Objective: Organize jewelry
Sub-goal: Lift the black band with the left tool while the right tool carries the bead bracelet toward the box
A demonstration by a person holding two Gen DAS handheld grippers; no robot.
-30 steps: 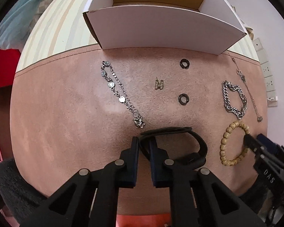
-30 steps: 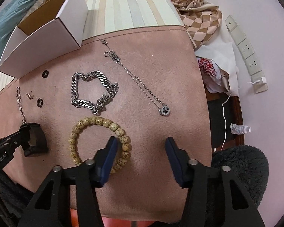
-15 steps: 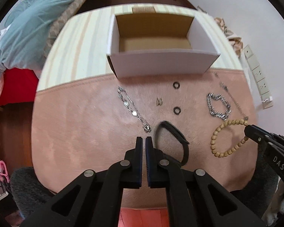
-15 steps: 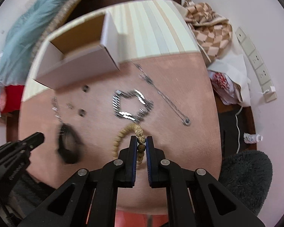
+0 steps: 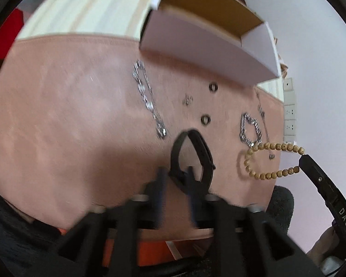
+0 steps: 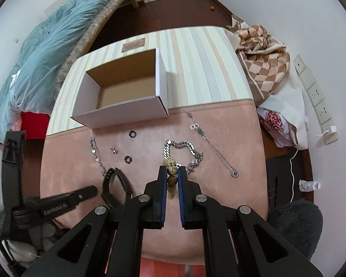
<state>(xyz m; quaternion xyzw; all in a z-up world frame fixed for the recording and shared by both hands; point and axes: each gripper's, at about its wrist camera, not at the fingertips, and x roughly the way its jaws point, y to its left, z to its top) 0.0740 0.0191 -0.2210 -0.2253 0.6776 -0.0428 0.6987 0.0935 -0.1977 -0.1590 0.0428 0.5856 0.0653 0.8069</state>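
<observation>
The right gripper (image 6: pixel 172 177) was clamped on the wooden bead bracelet (image 5: pixel 268 160), lifted clear of the pink mat (image 5: pixel 64 106), with the open white box (image 6: pixel 124 90) up at eleven o'clock; it looked wise to carry the beads high over the chunky silver chain (image 6: pixel 184 153) and release only above the box floor. The left gripper (image 5: pixel 175 184), blurred, seemed pinched on the black band (image 5: pixel 193 159), hanging at twelve o'clock from its fingers; it should follow without swinging.
</observation>
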